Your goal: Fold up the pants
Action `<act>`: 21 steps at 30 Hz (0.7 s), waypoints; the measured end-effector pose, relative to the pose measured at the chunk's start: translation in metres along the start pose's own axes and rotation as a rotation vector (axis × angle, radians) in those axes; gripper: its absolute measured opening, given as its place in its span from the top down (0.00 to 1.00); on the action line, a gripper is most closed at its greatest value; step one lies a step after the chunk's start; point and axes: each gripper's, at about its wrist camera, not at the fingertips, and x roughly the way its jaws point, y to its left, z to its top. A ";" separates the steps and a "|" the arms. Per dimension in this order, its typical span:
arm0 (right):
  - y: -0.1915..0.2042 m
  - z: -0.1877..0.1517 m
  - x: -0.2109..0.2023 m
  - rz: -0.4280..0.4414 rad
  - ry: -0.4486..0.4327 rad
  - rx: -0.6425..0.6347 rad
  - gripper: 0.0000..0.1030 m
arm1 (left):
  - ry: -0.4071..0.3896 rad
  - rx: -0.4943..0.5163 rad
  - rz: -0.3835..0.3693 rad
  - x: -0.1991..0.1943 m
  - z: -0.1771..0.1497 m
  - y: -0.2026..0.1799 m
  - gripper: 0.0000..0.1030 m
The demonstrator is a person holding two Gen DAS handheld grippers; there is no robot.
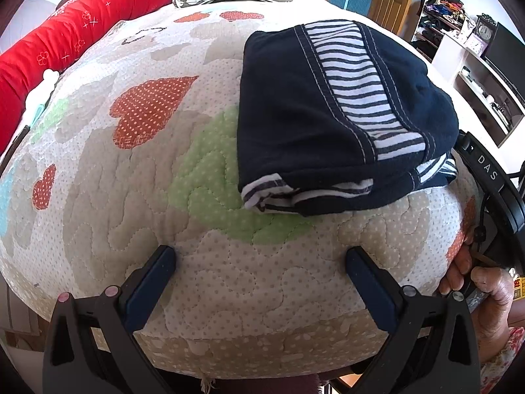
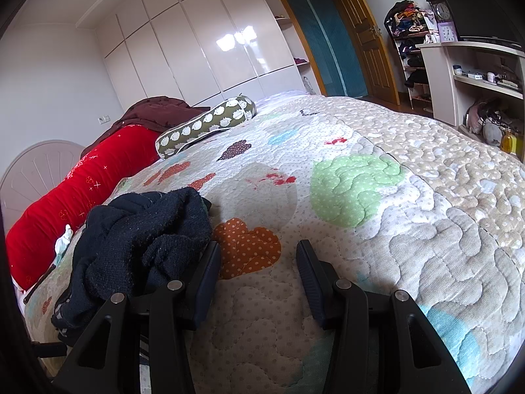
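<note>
I see the pants [image 1: 328, 115] lying on the quilted bed cover [image 1: 164, 229], already folded into a compact navy bundle with one striped white band across the top. In the left wrist view my left gripper [image 1: 261, 262] hangs above bare quilt, just in front of the bundle and not touching it; its jaws stand wide with nothing between them. At the right edge of this view a hand [image 1: 475, 282] holds the other tool.

In the right wrist view my right gripper [image 2: 259, 262] is low over the quilt, jaws about half open and empty. A dark crumpled garment [image 2: 137, 239] lies just beside its left finger; whether it touches the finger I cannot tell, and I cannot tell if this is the same pants or a second piece.

My judgement: the folding step looks finished or nearly finished, and both tools are resting. If one more fold or tidy is needed, the next move calls for closing on the near hem without dragging the layers apart.

Count: two grippers, one folded bundle, one crumpled dark garment, one red bolster [image 2: 65, 203], one patterned roll pillow [image 2: 203, 124].
</note>
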 end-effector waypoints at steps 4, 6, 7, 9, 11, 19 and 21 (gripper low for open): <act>0.000 0.000 0.001 0.000 0.000 0.000 0.51 | -0.009 0.004 0.008 0.000 -0.001 -0.003 0.00; 0.000 0.000 0.001 0.000 -0.002 -0.002 0.51 | -0.013 0.004 0.010 -0.001 -0.002 -0.004 0.00; 0.001 0.001 0.000 0.000 -0.003 -0.003 0.51 | -0.015 0.005 0.010 -0.001 -0.002 -0.005 0.00; 0.000 0.001 0.001 0.000 -0.004 -0.004 0.51 | -0.019 0.005 0.012 -0.002 -0.003 -0.005 0.00; 0.000 0.002 0.001 0.000 -0.006 -0.006 0.50 | -0.028 0.008 0.014 -0.003 -0.005 -0.007 0.00; -0.003 0.004 0.003 0.001 -0.013 -0.019 0.50 | -0.062 0.012 0.025 -0.006 -0.011 -0.010 0.00; -0.004 0.005 0.003 0.002 -0.014 -0.021 0.50 | -0.061 0.012 0.023 -0.005 -0.011 -0.010 0.00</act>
